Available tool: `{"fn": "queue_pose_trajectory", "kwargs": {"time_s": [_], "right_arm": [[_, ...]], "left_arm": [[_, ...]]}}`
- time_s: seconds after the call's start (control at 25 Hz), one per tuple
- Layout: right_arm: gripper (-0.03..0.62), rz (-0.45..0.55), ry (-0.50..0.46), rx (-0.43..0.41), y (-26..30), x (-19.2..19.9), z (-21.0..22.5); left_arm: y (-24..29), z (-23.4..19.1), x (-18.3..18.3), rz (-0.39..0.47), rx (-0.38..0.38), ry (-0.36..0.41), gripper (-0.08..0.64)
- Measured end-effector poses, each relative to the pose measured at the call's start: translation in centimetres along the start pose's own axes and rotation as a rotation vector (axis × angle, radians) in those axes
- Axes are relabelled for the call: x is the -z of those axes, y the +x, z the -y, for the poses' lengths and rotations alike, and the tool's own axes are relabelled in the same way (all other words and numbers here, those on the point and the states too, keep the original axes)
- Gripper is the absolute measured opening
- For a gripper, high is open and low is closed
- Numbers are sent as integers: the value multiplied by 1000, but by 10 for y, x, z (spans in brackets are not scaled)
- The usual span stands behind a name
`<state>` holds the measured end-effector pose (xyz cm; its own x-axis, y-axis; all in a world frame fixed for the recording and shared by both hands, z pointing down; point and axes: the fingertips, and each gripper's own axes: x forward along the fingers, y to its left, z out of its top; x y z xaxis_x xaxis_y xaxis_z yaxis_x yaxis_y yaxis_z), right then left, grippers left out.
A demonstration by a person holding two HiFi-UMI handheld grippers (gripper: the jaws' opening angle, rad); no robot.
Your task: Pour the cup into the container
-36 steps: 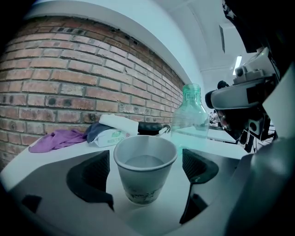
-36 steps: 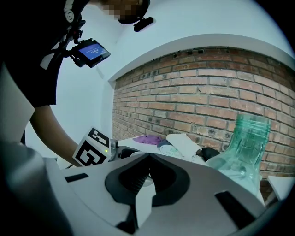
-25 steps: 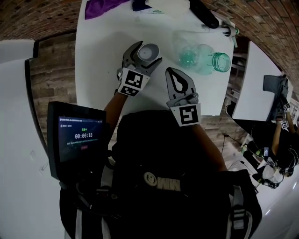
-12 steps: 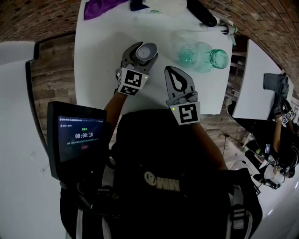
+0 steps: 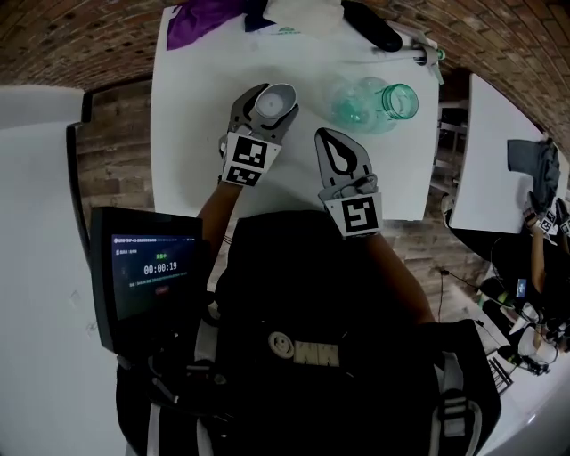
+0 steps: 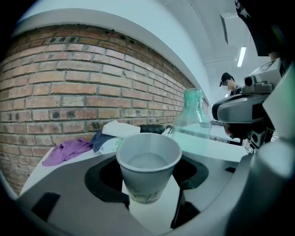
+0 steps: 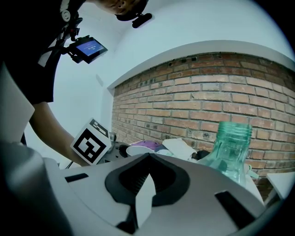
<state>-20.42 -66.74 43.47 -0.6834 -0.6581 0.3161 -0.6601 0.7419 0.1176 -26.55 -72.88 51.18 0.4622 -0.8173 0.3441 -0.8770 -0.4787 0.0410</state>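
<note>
A white paper cup point(image 5: 274, 104) with clear liquid stands upright between the jaws of my left gripper point(image 5: 271, 92) over the white table point(image 5: 187, 116). Those jaws have just been closing and now press on the sides of the cup point(image 6: 148, 161). The container, a clear green glass bottle point(image 5: 374, 101), stands to the cup's right with its mouth open. From my left gripper point(image 6: 150, 196) the bottle point(image 6: 191, 117) shows behind the cup, to the right. My right gripper point(image 5: 324, 135) is shut on nothing, nearer the table's front edge. The bottle point(image 7: 230, 147) rises beyond my right gripper point(image 7: 148, 156), to its right.
At the table's far edge lie a purple cloth point(image 5: 200, 16), a white cloth point(image 5: 303, 11), a long black object point(image 5: 372, 25) and a small tool point(image 5: 419, 52). A screen with a timer point(image 5: 151, 267) hangs at my left. A brick wall point(image 6: 69, 87) backs the table.
The left jaws have drawn in from a wider stance onto the cup, and cup and gripper have risen slightly. The right gripper has stayed shut and shifted only a little.
</note>
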Motion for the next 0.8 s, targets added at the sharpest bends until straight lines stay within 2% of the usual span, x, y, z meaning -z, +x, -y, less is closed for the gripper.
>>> {"fn": "queue_pose_trajectory", "kwargs": {"time_s": [0.28,0.52,0.8], "right_arm": [[1,52,43,56,-10,-7,19],[1,97,83,101,-25,-16,39],[1,136,99,152,-49,-17,60]], "left_arm": [[-2,17,-43,15,51,82,308],[4,31,-94,42,99,68,308],[10,50,-137,38,140,107,308]]}}
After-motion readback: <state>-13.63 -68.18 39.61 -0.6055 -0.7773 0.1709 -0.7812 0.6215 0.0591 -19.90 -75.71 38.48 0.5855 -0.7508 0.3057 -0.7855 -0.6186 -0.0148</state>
